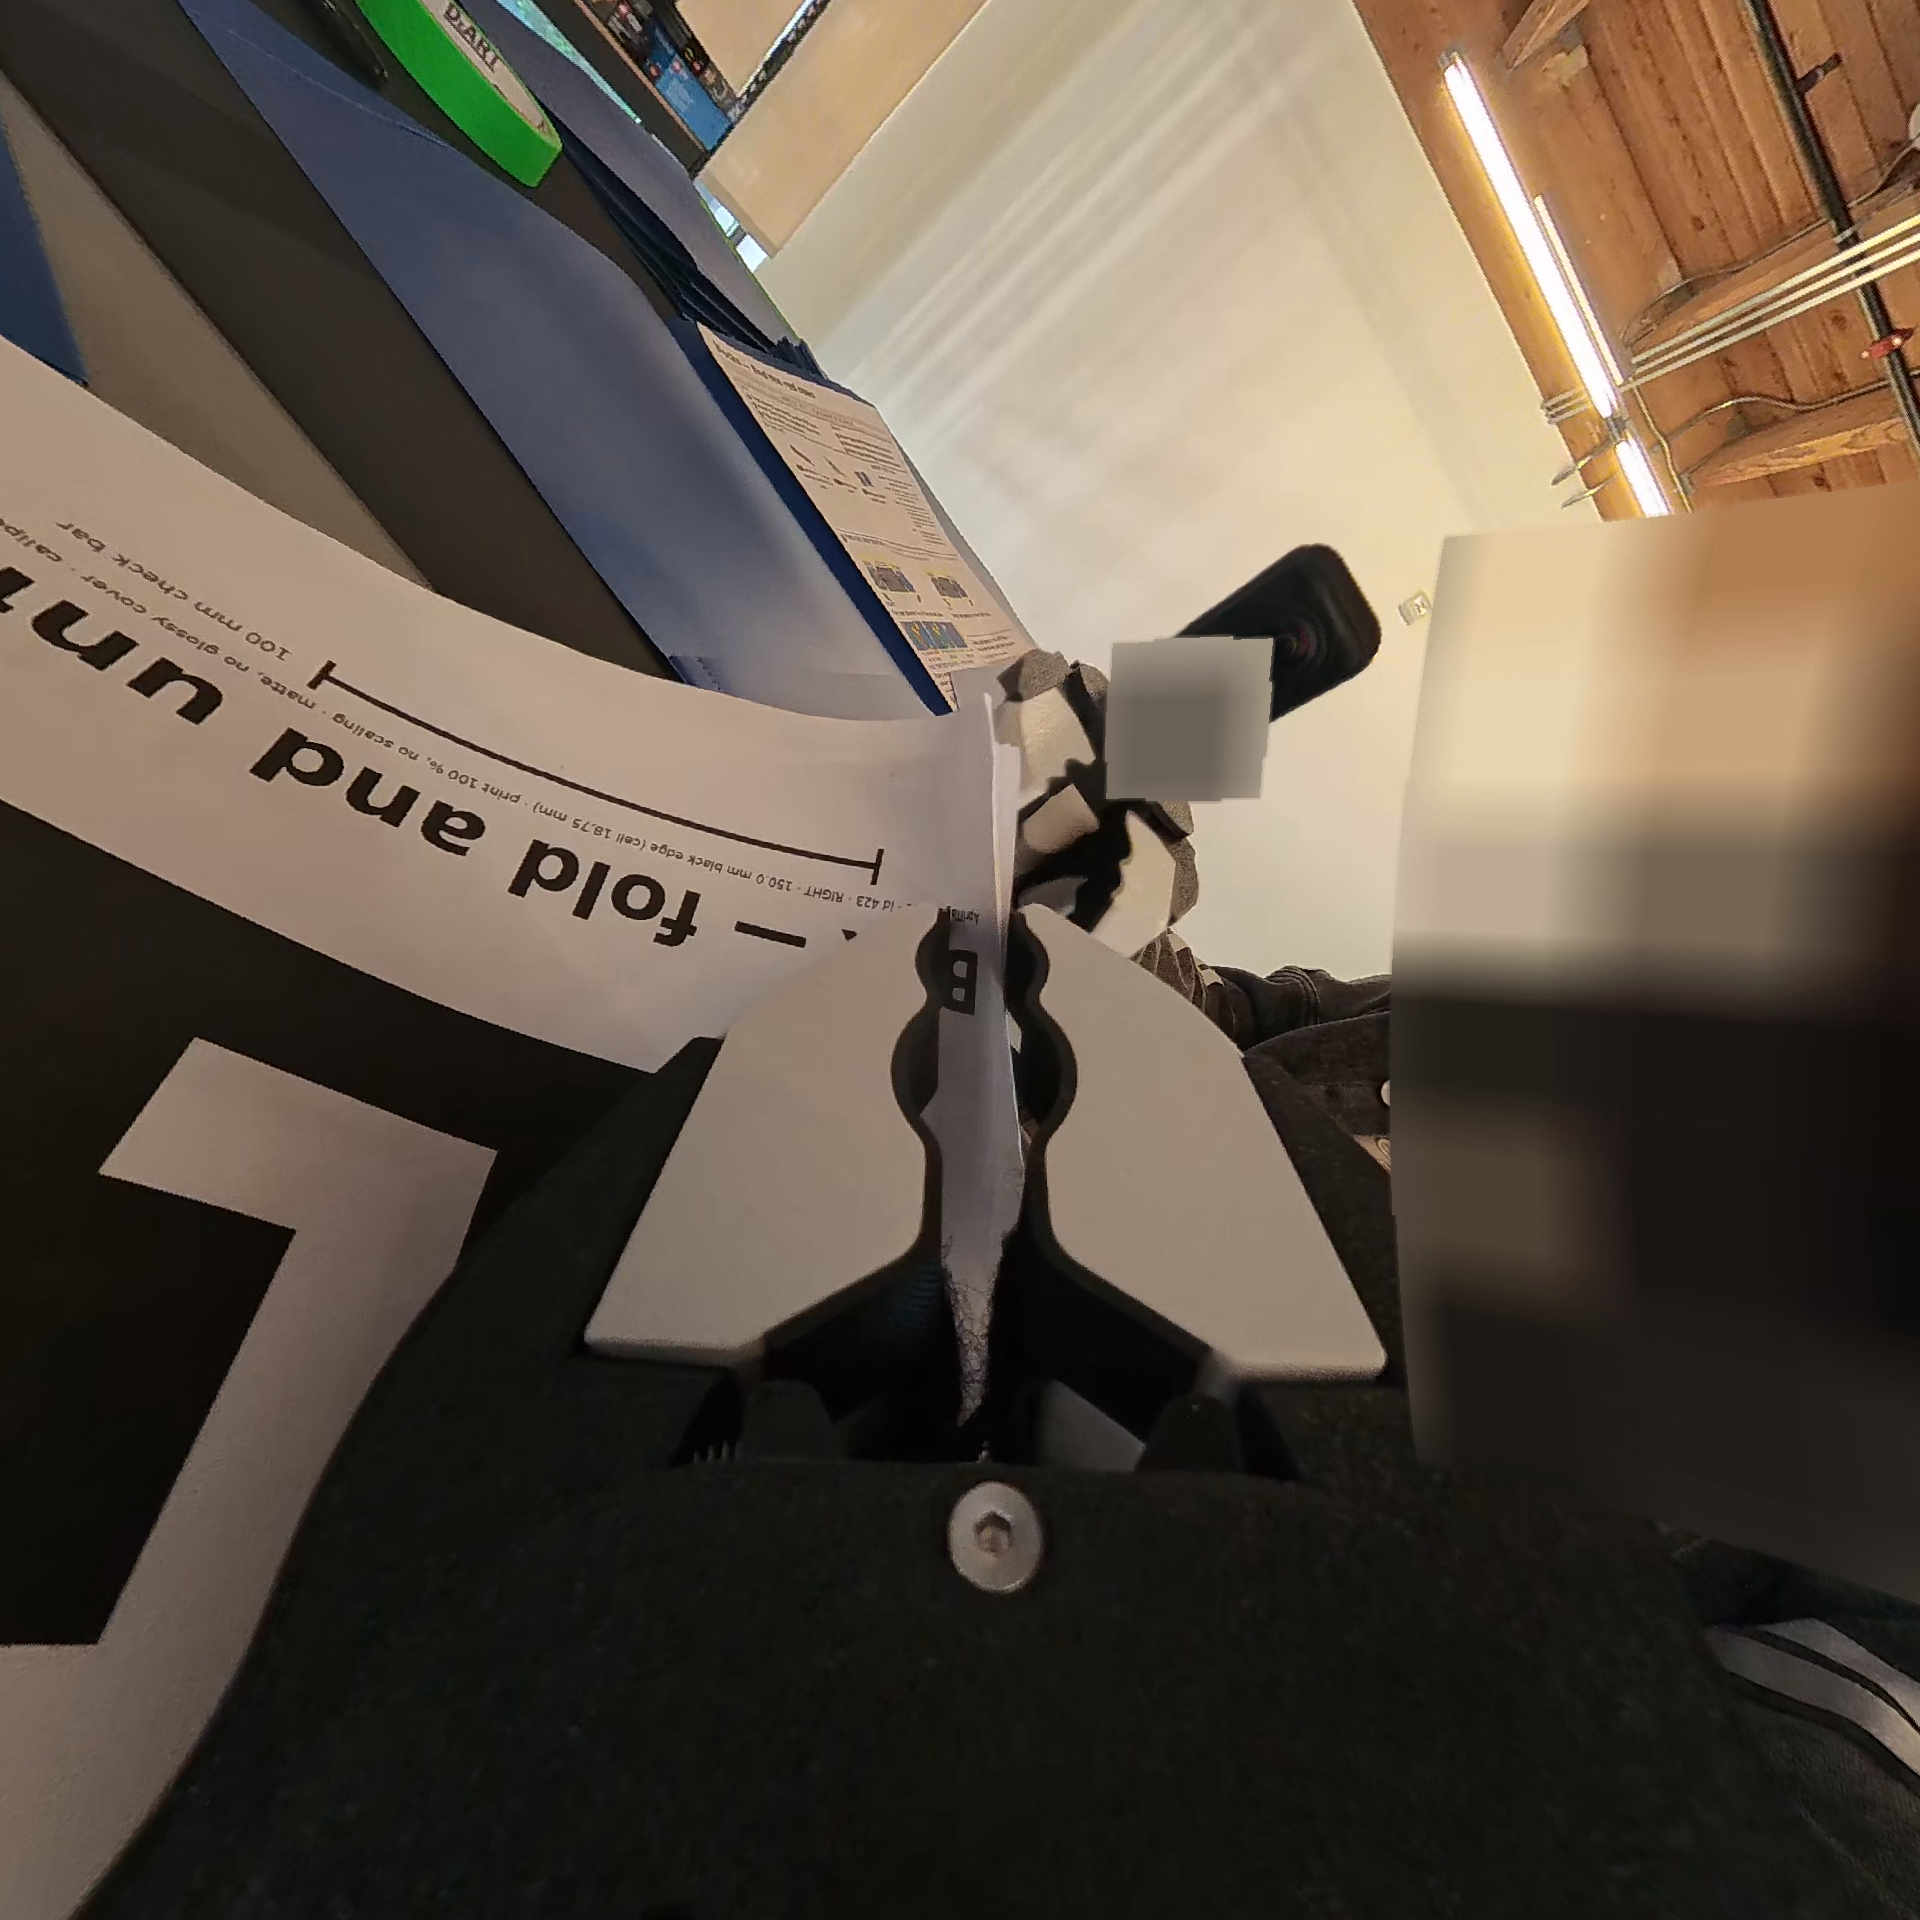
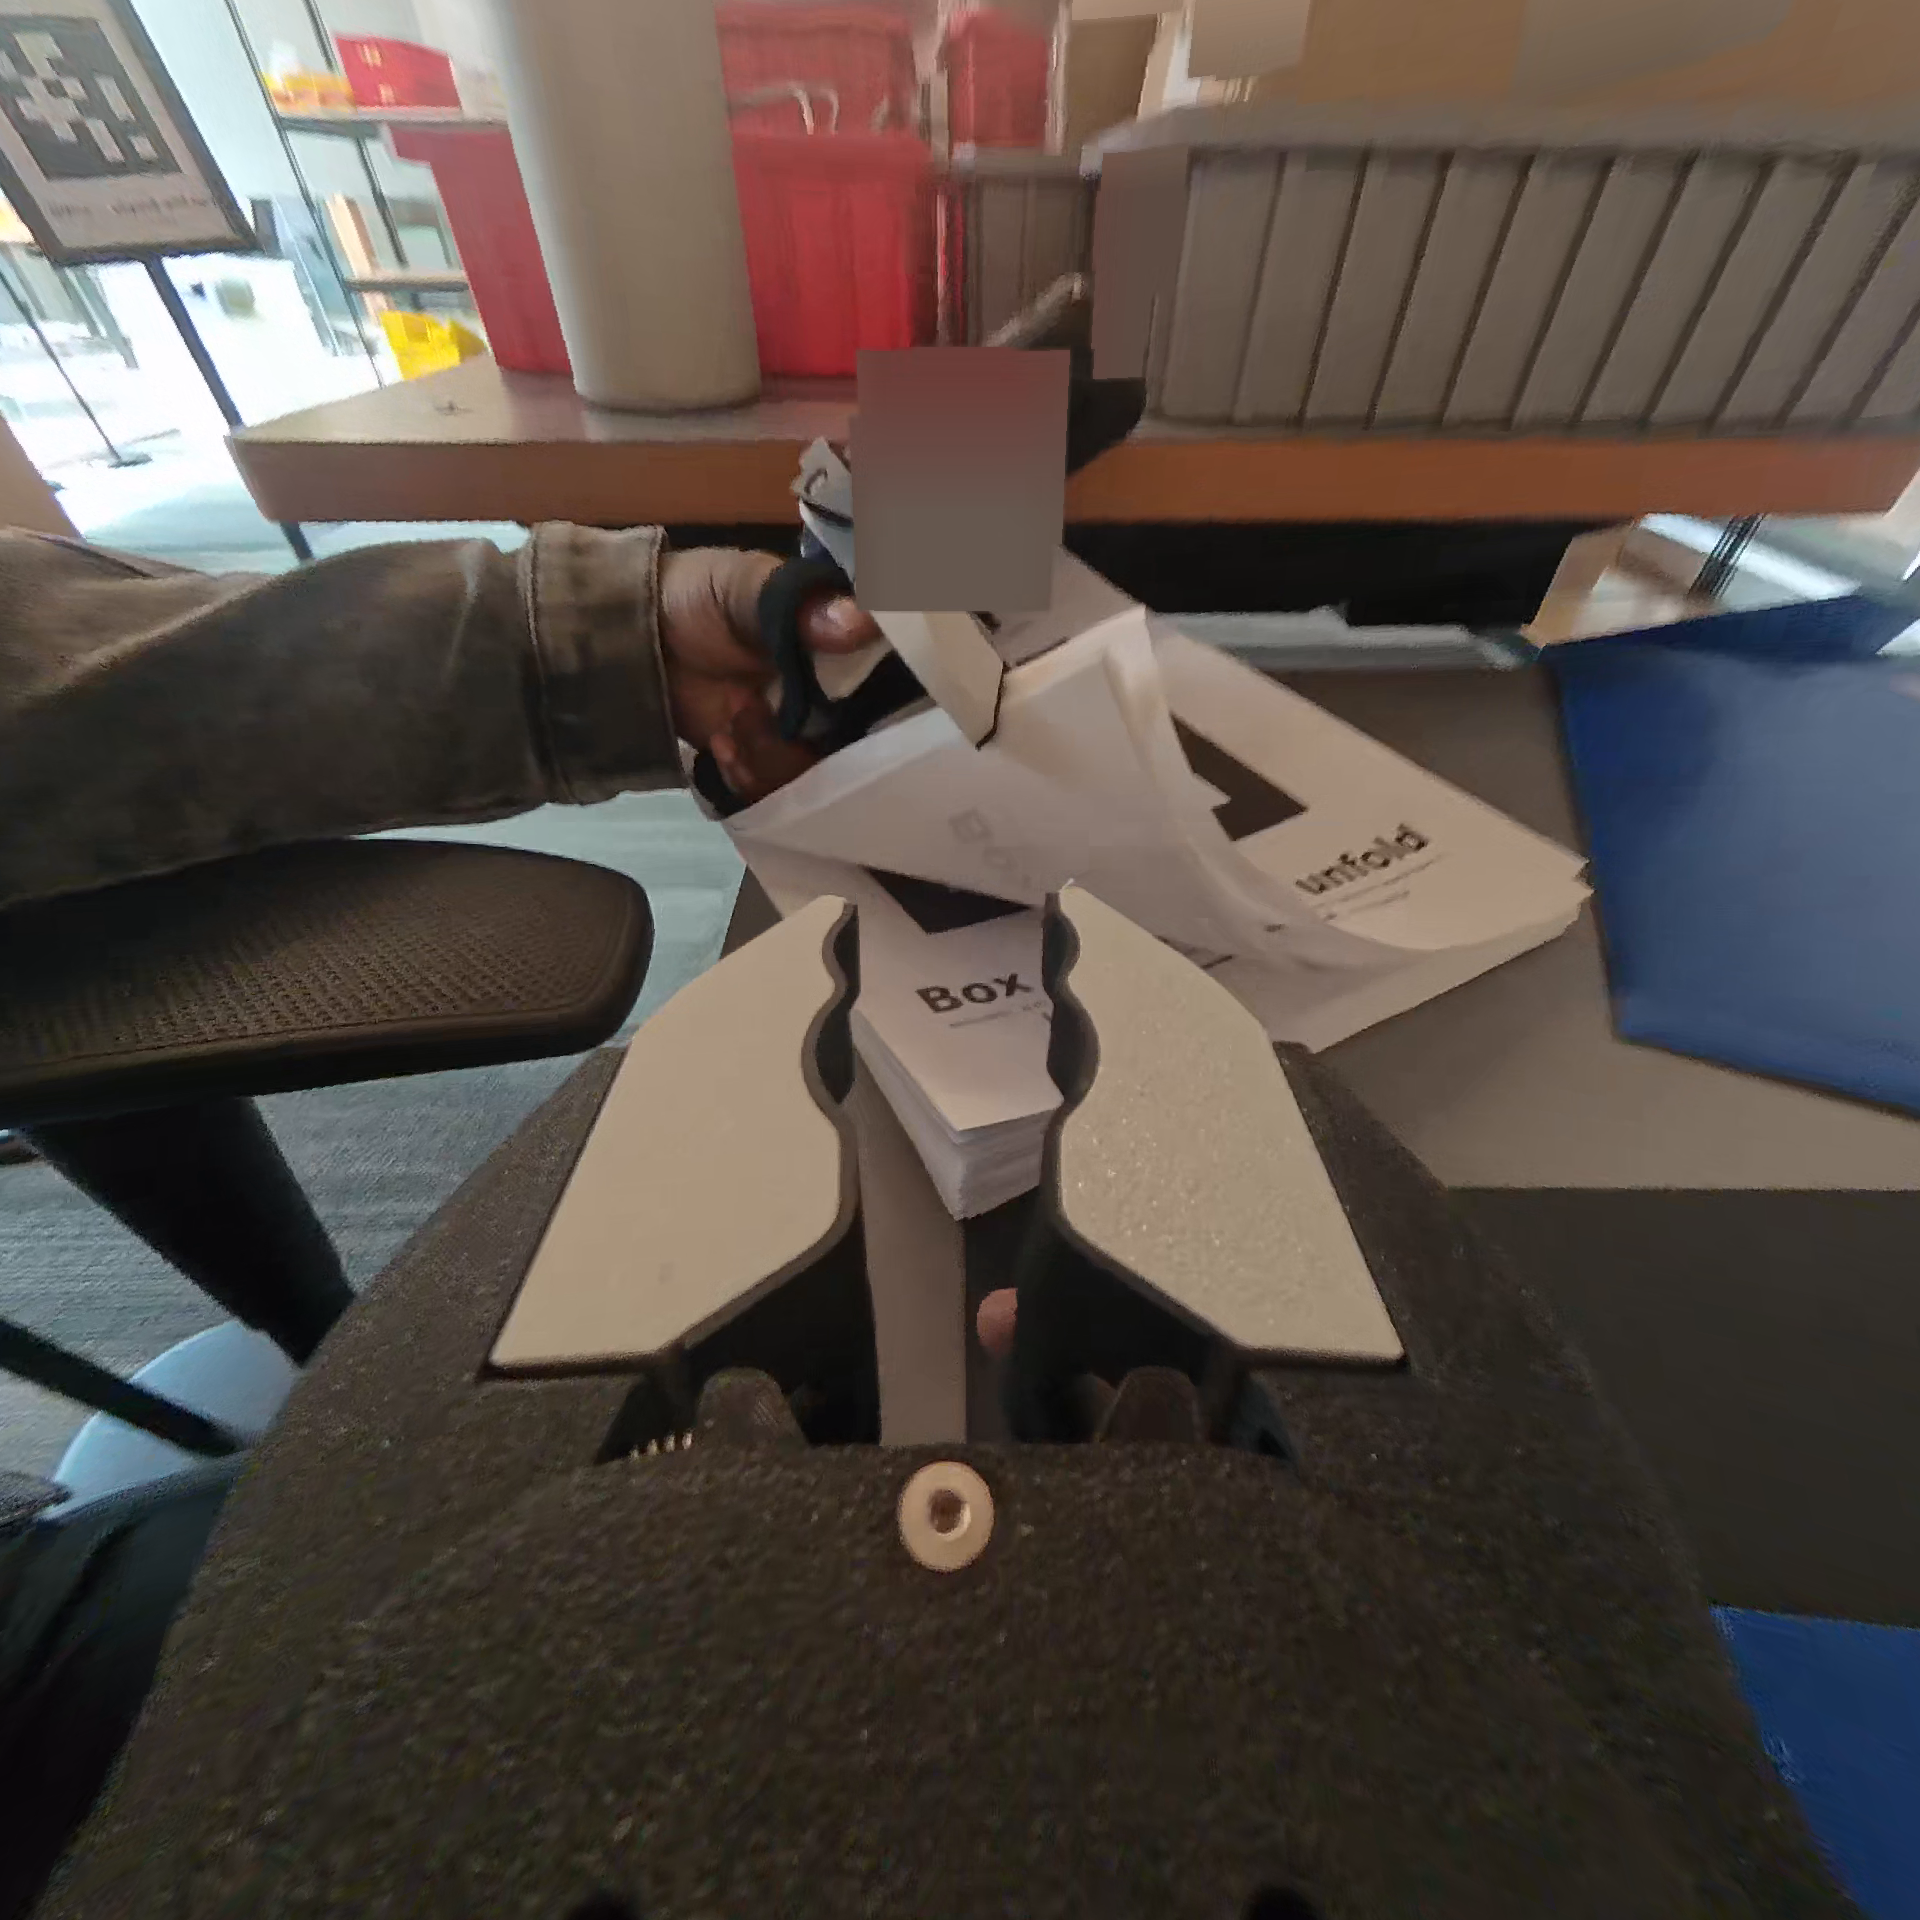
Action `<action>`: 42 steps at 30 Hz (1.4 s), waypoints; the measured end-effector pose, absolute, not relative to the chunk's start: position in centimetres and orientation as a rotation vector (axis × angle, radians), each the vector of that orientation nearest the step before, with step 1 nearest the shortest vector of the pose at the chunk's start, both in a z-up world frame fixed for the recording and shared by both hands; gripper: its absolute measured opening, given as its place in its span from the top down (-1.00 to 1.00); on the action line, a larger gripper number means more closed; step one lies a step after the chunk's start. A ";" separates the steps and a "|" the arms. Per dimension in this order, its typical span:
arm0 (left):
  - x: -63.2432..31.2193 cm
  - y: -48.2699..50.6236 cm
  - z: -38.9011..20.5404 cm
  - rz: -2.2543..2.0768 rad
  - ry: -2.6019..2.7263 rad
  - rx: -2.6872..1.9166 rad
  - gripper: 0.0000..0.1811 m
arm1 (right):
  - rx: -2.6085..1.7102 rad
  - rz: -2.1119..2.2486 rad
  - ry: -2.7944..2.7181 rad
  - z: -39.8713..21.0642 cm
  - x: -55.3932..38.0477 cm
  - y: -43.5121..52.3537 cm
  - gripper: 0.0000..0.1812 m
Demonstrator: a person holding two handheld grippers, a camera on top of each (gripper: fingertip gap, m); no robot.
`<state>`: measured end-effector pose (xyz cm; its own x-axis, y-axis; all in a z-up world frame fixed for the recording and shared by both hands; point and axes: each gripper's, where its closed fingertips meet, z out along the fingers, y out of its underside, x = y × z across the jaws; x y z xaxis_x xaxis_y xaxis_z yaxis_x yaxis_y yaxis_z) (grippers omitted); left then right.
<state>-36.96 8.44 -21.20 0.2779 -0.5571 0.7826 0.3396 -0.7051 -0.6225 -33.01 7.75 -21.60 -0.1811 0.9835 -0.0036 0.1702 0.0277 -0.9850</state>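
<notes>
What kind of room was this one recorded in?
Probably an office or lab workspace with storage. There is a dark table with a stack of printed sheets, a mesh office chair, red bins on a wooden shelf, and strip lights under a timber ceiling.

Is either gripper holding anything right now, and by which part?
The left gripper pinches the printed paper sheet by its corner edge. The right gripper is open, holding nothing.

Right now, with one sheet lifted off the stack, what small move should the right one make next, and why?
Probably ease the right gripper forward and close on the lifted sheet. Its jaws stand open and empty just short of the sheet's hanging edge, while the left gripper already pinches the sheet above the paper stack.
</notes>
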 end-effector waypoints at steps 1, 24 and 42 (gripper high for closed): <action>-37.0 8.5 -21.2 -1.525 0.196 -1.805 0.89 | -1.257 1.240 -1.502 -22.0 -33.2 7.7 0.62; -36.9 8.4 -21.2 -1.532 0.199 -1.804 0.85 | -1.289 1.218 -1.571 -22.9 -33.6 7.2 0.62; -37.0 8.4 -21.1 -1.535 0.194 -1.800 0.86 | -1.126 1.136 -1.552 -21.9 -32.9 6.8 0.67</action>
<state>-36.96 8.43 -21.13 0.2694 -0.5558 0.7865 0.3426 -0.7079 -0.6176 -32.94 6.75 -21.88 -0.2005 0.9702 0.1361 0.1638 0.1702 -0.9717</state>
